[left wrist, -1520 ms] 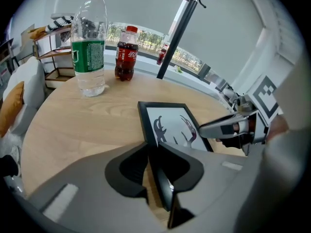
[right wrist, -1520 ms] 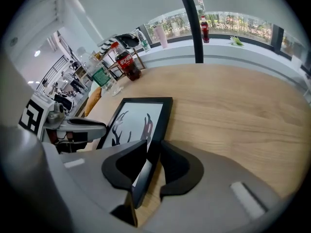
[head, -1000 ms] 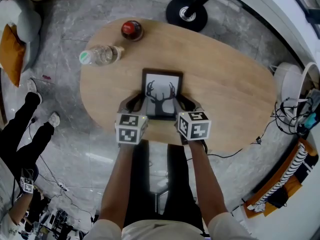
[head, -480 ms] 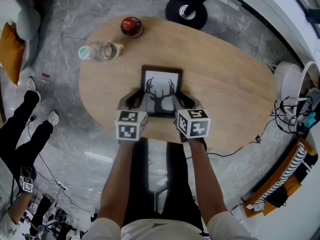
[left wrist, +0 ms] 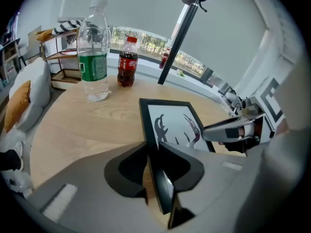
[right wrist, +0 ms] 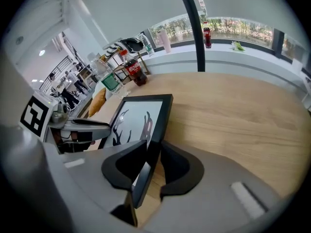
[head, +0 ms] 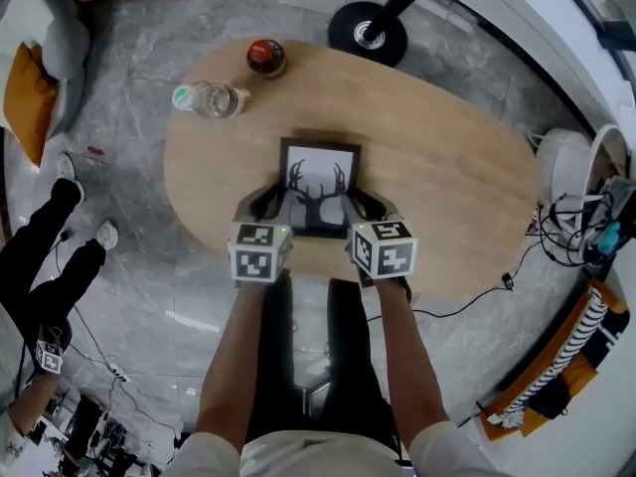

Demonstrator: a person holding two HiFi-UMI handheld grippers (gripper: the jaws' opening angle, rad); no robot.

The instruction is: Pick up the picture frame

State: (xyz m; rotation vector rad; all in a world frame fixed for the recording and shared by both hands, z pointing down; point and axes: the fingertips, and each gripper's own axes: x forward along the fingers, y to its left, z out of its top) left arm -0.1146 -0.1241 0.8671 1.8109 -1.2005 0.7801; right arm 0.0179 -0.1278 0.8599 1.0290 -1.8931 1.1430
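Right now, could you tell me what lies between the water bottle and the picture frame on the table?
Nothing: only bare table separates the water bottle from the picture frame, clearest in the head view.

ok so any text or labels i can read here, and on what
Nothing reads clearly.
cola bottle, red label: white script, too blurred to read.
water bottle, green label: print too small to read.
marker cubes: black-and-white square codes, no letters.
picture frame: antler print, no words.

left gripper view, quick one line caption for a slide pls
Left hand-held gripper shut on the picture frame, water bottle and cola bottle behind it on the table.
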